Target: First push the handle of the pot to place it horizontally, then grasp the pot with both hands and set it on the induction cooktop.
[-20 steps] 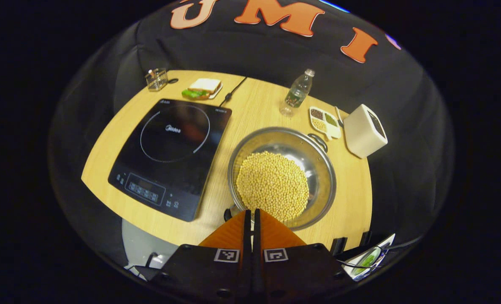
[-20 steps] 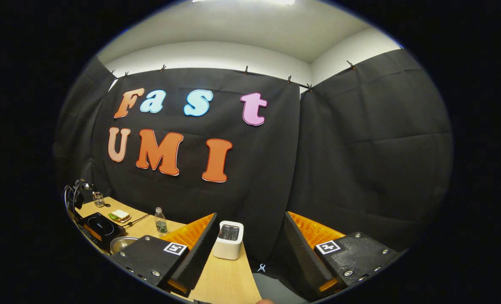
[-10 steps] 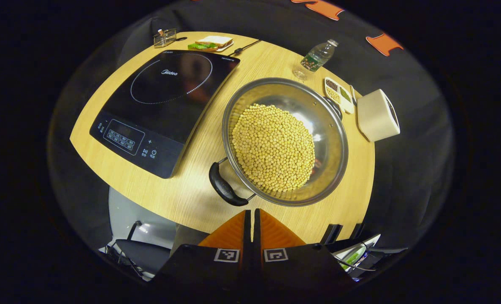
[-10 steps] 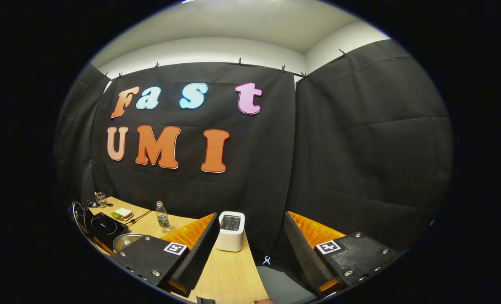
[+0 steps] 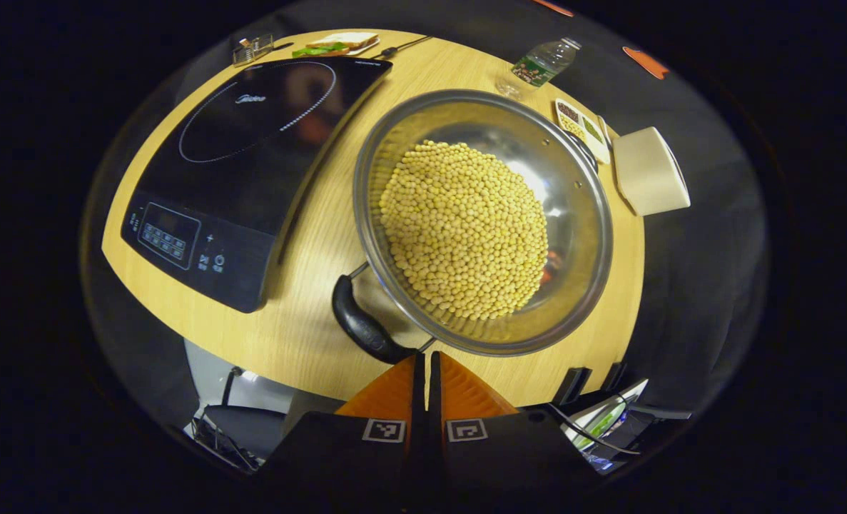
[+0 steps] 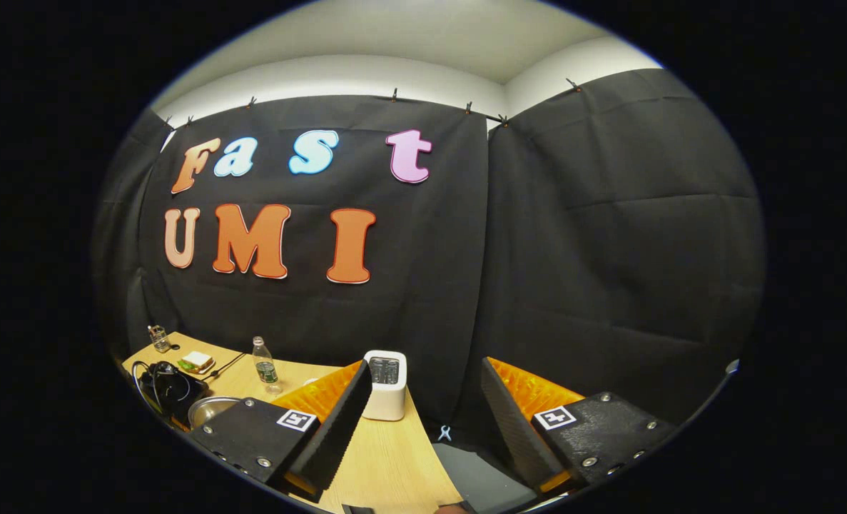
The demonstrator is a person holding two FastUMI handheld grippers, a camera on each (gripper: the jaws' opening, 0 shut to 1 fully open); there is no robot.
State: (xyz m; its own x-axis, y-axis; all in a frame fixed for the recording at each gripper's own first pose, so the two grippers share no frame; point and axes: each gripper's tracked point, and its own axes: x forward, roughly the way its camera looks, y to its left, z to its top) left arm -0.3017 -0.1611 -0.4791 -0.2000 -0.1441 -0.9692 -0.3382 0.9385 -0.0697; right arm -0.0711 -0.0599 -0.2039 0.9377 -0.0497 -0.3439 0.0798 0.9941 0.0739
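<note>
In the left gripper view, the left gripper [image 5: 427,360], fingers pressed together and holding nothing, has dropped closer over the last second, so the pot [image 5: 482,218] of beans fills more of the view. Its tips now sit just beside the black handle [image 5: 363,327] near the table's [image 5: 309,335] front edge, apparently ready to push. The induction cooktop [image 5: 230,178] lies alongside, toward the table's left edge.

In the right gripper view, the right gripper [image 6: 419,407] stays wide open and empty, raised near the toaster [image 6: 385,384].
</note>
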